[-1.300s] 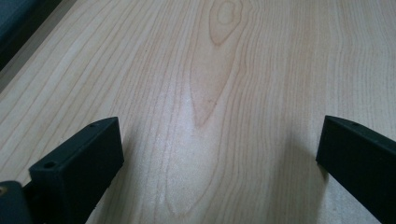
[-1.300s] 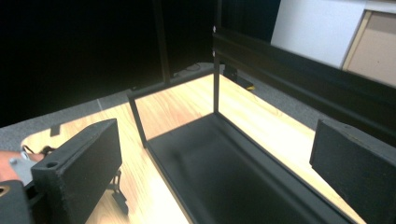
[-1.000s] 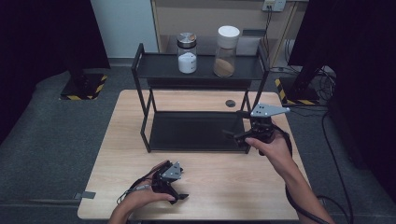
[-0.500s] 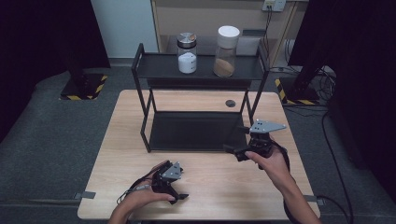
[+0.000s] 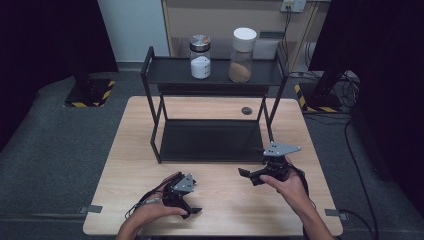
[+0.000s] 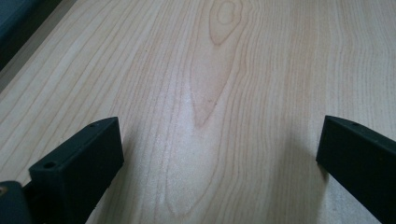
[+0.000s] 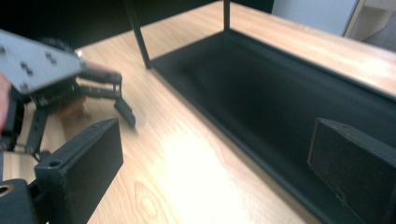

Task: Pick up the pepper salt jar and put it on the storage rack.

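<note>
While both hands are resting low in the frame, nothing is being gripped. Left gripper [image 5: 192, 210] is sitting at lower centre-left of the high view on the wooden table [image 5: 135, 150], jaws spread wide, bare wood btwn them in its own view [image 6: 219, 154]. Right gripper [image 5: 247, 175] is sitting at lower centre-right, jaws also wide and empty, pointing left, just in front of the black rack [image 5: 210, 142]; its own view [image 7: 215, 172] is showing the rack's bottom tray w/ the left gripper beyond. Two jars, white-filled jar [image 5: 200, 57] and brown-filled jar [image 5: 242, 48], are standing on the rack's top shelf, upper centre, well apart from both grippers.
</note>
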The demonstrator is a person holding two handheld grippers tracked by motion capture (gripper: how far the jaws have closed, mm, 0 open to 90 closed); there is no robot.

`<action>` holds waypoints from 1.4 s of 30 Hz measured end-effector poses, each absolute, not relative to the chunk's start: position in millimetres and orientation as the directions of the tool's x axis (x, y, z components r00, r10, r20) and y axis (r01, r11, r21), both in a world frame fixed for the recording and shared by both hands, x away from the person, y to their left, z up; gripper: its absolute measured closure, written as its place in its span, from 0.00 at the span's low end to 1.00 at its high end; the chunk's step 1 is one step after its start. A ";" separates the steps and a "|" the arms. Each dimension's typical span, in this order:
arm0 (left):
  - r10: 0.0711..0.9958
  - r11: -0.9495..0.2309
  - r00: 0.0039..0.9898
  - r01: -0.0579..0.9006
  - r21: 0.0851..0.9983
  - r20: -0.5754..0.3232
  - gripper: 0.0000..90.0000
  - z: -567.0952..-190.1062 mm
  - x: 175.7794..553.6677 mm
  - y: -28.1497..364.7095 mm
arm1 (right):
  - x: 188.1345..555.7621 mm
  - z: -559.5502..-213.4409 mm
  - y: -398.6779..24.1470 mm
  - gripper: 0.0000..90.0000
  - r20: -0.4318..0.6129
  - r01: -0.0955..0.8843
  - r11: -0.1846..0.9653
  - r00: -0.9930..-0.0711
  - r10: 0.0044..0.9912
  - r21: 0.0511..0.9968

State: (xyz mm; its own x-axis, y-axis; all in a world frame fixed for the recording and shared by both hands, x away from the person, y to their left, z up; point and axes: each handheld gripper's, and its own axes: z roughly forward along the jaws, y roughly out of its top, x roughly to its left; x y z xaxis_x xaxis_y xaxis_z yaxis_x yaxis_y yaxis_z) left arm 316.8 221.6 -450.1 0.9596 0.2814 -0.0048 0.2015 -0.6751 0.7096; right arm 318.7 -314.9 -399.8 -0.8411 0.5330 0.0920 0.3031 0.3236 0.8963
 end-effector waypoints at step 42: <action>0.281 -0.675 0.960 0.201 0.710 -0.005 0.00 -450.2 316.8 221.6 | 302.7 -460.7 -312.3 0.05 0.028 0.360 0.469 -0.816 0.578 0.807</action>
State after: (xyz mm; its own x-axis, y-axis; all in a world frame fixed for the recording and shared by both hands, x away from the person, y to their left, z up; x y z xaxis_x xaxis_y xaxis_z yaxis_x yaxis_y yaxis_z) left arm 316.8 221.6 -450.2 0.9596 0.2814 -0.0047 0.2014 -0.6748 0.7100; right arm 302.7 -312.3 -460.7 -0.8155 0.5781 0.0278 0.3598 0.4688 0.8067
